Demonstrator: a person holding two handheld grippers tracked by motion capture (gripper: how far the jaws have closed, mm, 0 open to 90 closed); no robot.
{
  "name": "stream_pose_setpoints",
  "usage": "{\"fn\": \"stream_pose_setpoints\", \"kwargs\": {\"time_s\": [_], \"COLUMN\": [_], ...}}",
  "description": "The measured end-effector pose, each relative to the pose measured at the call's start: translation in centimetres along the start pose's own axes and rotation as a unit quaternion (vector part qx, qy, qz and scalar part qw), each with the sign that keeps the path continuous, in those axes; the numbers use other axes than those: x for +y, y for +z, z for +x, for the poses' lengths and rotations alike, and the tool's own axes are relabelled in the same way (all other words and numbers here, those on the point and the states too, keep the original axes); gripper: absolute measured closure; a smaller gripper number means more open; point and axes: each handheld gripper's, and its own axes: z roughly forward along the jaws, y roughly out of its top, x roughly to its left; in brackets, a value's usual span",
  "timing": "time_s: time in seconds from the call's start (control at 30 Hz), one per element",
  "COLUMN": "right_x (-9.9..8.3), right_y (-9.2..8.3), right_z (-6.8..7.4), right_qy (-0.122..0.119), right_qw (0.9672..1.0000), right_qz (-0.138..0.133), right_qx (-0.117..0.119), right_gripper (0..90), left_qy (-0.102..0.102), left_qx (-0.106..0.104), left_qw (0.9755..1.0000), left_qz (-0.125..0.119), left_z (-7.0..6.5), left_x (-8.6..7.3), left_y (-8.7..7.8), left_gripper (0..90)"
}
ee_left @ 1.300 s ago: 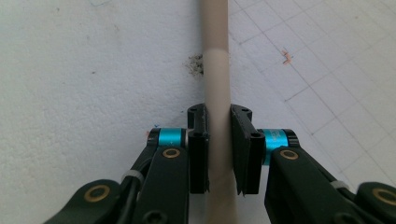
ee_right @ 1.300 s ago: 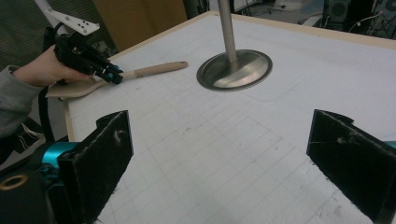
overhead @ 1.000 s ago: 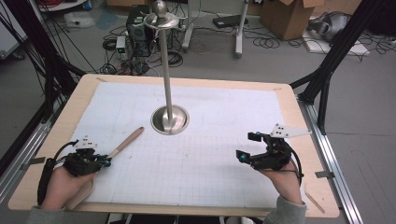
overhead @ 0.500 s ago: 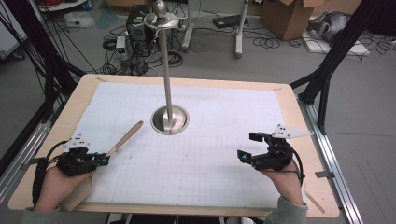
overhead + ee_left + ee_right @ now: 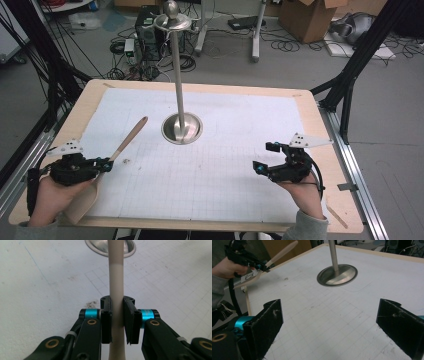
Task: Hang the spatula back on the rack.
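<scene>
My left gripper (image 5: 106,163) is shut on the handle of a long wooden spatula (image 5: 127,140) near the table's front left. The handle slants up toward the metal stand (image 5: 182,129), and the broad blade (image 5: 82,200) hangs under the hand. In the left gripper view both pads press the pale handle (image 5: 116,277), with the stand's base (image 5: 100,245) beyond it. My right gripper (image 5: 265,156) hovers at the front right, open, with nothing between its fingers (image 5: 269,322). The right gripper view also shows the left gripper (image 5: 260,267) holding the spatula (image 5: 283,251).
The stand is a tall thin pole (image 5: 178,75) on a round dished base at the middle of the white gridded sheet (image 5: 225,170). The wooden table's edge (image 5: 340,165) rings the sheet. Black frame legs, cables and boxes lie on the floor beyond.
The left hand has risen and drawn slightly left with the spatula, so the handle's tip now stands higher off the sheet. The right gripper has not moved.
</scene>
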Motion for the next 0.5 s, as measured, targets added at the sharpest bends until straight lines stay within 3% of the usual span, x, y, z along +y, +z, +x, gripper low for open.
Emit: {"fn": "stream_pose_setpoints", "kwargs": {"time_s": [0.5], "right_x": [-0.1], "right_y": [-0.4], "right_z": [-0.1], "right_qy": [0.005], "right_qw": [1.0], "right_qz": [-0.005], "right_qx": [0.001], "right_gripper": [6.2], "left_qy": [0.032], "left_qx": [-0.006], "left_qw": [0.9992], "left_qz": [-0.021], "left_z": [-0.5], "left_x": [2.5], "left_y": [-1.1], "left_gripper": [77.9]}}
